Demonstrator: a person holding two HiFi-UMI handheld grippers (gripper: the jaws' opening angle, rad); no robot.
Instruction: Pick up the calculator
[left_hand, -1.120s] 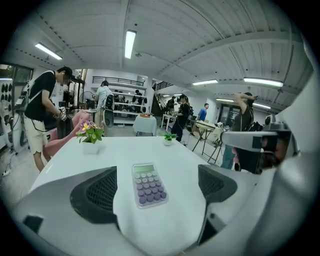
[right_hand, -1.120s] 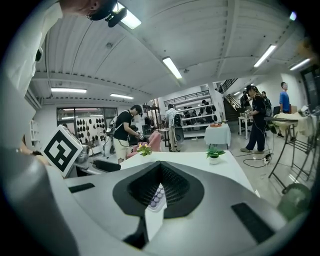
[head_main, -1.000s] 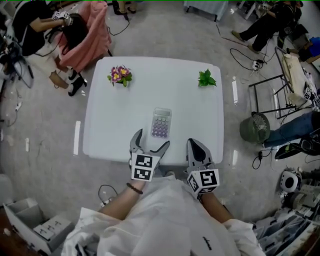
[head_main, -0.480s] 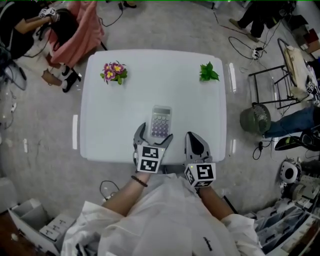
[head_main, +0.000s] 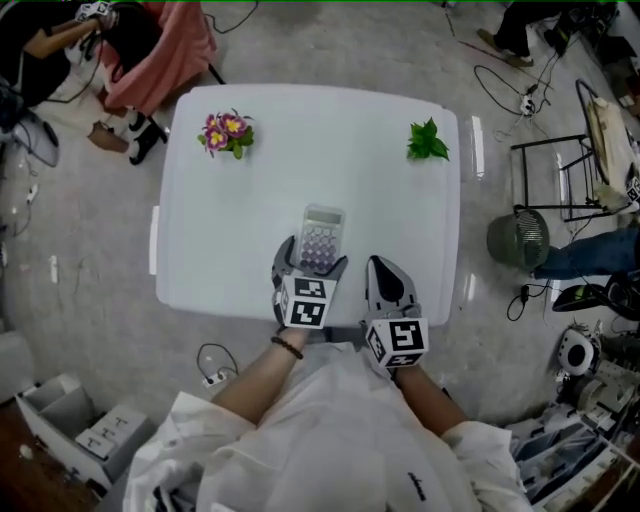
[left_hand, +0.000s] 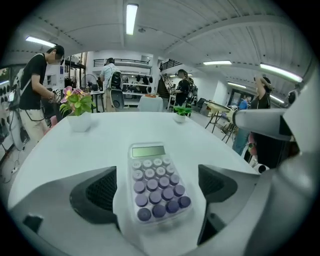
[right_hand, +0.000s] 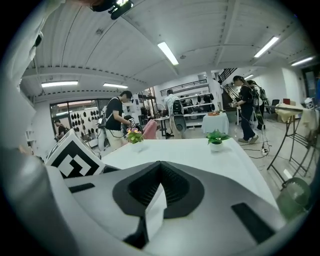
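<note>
The calculator (head_main: 321, 238), pale with purple keys and a small screen, lies flat on the white table (head_main: 240, 220) near its front edge. My left gripper (head_main: 311, 263) is open, its jaws standing on either side of the calculator's near end with a gap on each side. In the left gripper view the calculator (left_hand: 155, 182) fills the space between the two dark pads (left_hand: 100, 192). My right gripper (head_main: 384, 268) hovers at the table's front edge, right of the calculator, and is shut with nothing in it. In the right gripper view its jaws (right_hand: 160, 170) meet tip to tip.
A pot of pink flowers (head_main: 226, 132) stands at the table's far left corner and a small green plant (head_main: 427, 141) at the far right. A round fan (head_main: 517, 238) and cables lie on the floor to the right. People and a pink-draped chair (head_main: 150, 50) are beyond the far left corner.
My left gripper has moved forward over the table edge, so its open jaws now straddle the calculator's near end. The right gripper has stayed shut at the edge.
</note>
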